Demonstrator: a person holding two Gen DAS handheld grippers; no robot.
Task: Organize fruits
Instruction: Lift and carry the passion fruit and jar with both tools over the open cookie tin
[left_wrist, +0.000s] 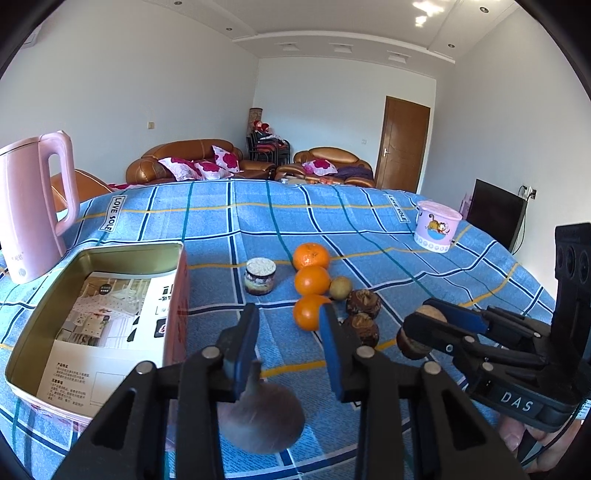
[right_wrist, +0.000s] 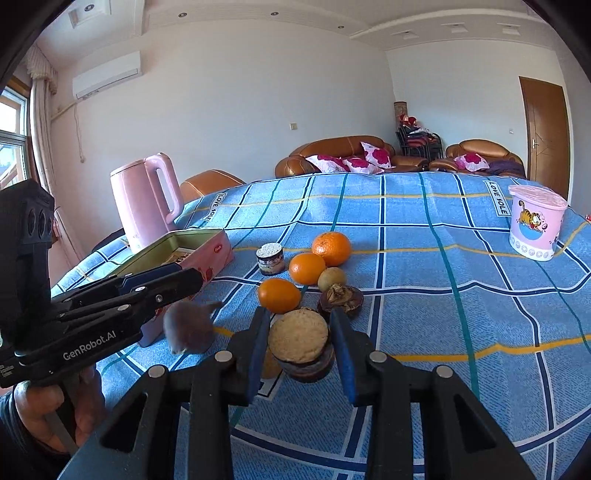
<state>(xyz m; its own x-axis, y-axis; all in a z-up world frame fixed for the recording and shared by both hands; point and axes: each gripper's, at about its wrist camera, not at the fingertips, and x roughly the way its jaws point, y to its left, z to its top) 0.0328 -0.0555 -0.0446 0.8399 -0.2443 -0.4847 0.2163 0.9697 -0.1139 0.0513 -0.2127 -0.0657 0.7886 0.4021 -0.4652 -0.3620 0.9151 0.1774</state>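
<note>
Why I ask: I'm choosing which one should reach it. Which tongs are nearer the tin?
Left. The left tongs sit just right of the tin's side wall. The right tongs, closed on a brown fruit, are farther right, beyond the left tongs.

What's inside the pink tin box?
Inside the pink tin box lies a printed leaflet with pictures and writing, flat on the bottom. No fruit shows in it. Whatever is under the leaflet is covered, so that can't be seen.

Bright daylight from window (right_wrist: 13, 125) at left; fisheye edges bend, corners black; onion-like bulb (left_wrist: 260, 417) motion-blurred, perhaps swinging.
</note>
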